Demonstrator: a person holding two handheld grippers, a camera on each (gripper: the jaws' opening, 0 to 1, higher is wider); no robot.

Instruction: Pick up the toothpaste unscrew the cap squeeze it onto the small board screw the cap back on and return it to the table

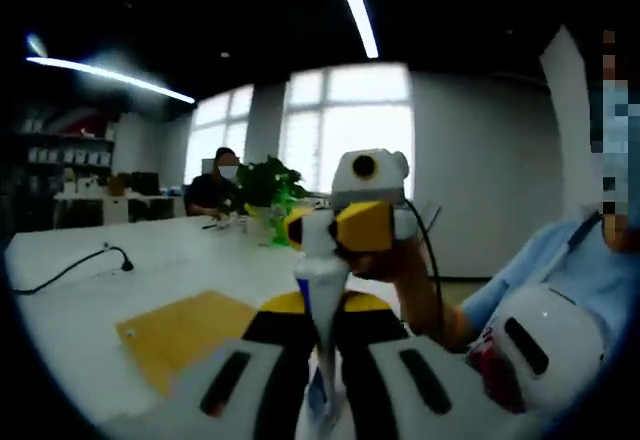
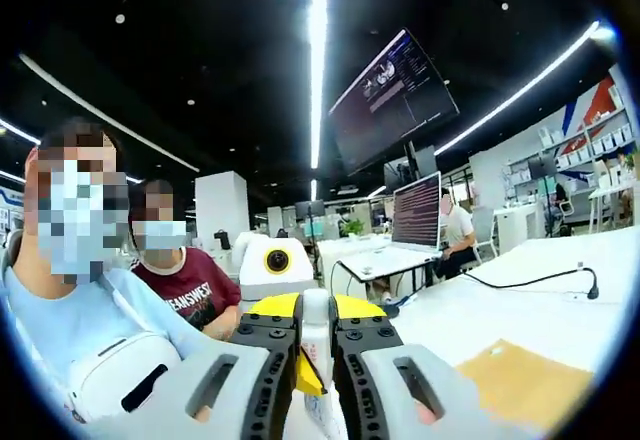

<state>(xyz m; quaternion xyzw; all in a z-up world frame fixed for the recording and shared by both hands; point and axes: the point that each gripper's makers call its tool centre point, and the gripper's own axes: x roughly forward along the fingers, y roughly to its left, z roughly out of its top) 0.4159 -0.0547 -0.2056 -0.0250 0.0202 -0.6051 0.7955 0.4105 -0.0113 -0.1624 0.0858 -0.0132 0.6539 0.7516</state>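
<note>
Left tool (image 1: pixel 322 380) clenched on the lower body of the toothpaste tube (image 1: pixel 320 300), held clear above the white bench (image 1: pixel 90 300). The tube's long axis runs straight out along the tool's jaws, cap end away from the tool. At that far end the right tool (image 1: pixel 322 228), yellow-tipped, is closed on the cap (image 1: pixel 319 232), with a person's hand (image 1: pixel 395 260) behind it.

In the right gripper view the right tool (image 2: pixel 316 360) points back the opposite way: the white cap (image 2: pixel 316 322) sits between its jaws, the tube (image 2: pixel 318 405) passes below, and the left tool (image 2: pixel 272 265) faces it head-on just beyond.

Beside the left tool, to its left and lower, lies the small board (image 1: pixel 190 335), a flat yellow-brown sheet on the bench, with bare bench surface around it on the visible sides. In the right gripper view the board (image 2: pixel 520 380) lies to the right of the tool.

Farther out past the board a black cable (image 1: pixel 75 265) trails across the bench. Beyond the tube stands a green plant (image 1: pixel 268 185), and a seated person (image 1: pixel 215 185) is behind it. Two more people (image 2: pixel 150 280) sit close behind the left tool in the right gripper view.
</note>
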